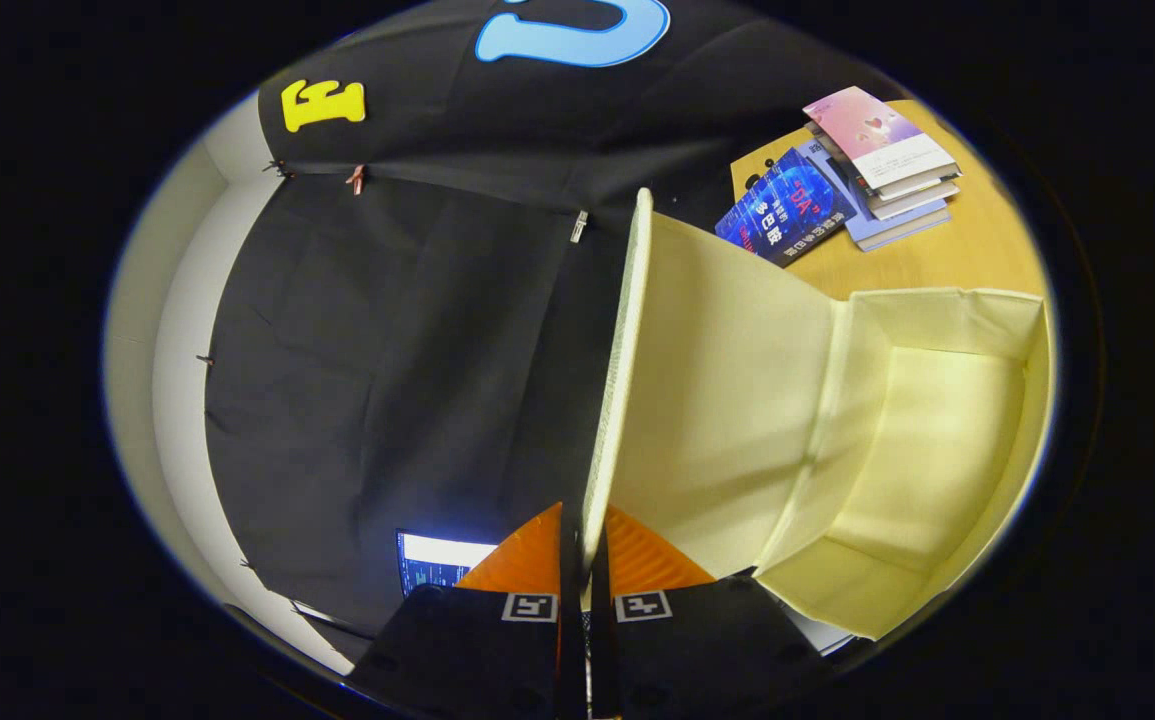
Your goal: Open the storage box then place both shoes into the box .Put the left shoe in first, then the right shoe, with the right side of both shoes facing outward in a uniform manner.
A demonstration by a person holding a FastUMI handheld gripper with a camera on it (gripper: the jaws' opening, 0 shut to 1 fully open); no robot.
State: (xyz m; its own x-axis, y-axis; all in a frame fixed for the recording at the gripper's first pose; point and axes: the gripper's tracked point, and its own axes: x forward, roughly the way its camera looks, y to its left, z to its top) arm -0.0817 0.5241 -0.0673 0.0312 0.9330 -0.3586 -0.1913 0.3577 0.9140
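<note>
My gripper (583, 545) is shut on the edge of the storage box lid (627, 340), a pale cream fabric flap that runs straight ahead from between my fingers. Both fingers (522, 560) press on the lid's rim. The lid is lifted, standing edge-on to me. Its cream inner face (727, 400) leads to the open storage box (937, 440), whose cream inside is bare. The view is tilted, with the box to the right of the fingers.
A wooden table (977, 250) carries the box. Beyond the box lie a blue book (785, 207) and a stack of books (887, 160) with a pink one on top. Black cloth wall (397, 350) hangs left of the lid. A lit screen (437, 565) glows near my fingers.
</note>
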